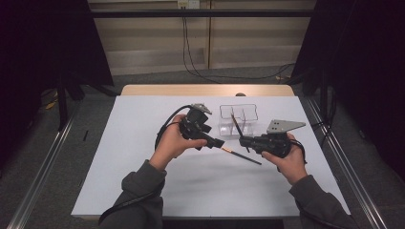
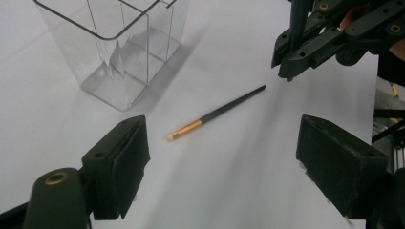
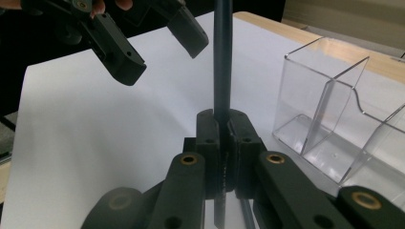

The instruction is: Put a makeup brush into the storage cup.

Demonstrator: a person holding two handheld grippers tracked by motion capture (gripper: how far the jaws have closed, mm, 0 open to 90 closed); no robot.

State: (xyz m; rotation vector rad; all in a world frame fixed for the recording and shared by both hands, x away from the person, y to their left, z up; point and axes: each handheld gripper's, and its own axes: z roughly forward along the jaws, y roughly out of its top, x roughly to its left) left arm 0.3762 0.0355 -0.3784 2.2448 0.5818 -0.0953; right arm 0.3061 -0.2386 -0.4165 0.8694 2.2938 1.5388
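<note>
While my right gripper clamps one brush beside the clear organizer, my wide-open left gripper could nudge the loose brush away.

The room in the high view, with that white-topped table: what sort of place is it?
Probably a lab or recording studio, not a home: black curtains flank the white-topped table, metal floor rails run alongside, and cables trail from a wall socket.

The organiser is clear glossy plastic, the table sheet matt white, the brush ferrule shiny gold metal.
</note>
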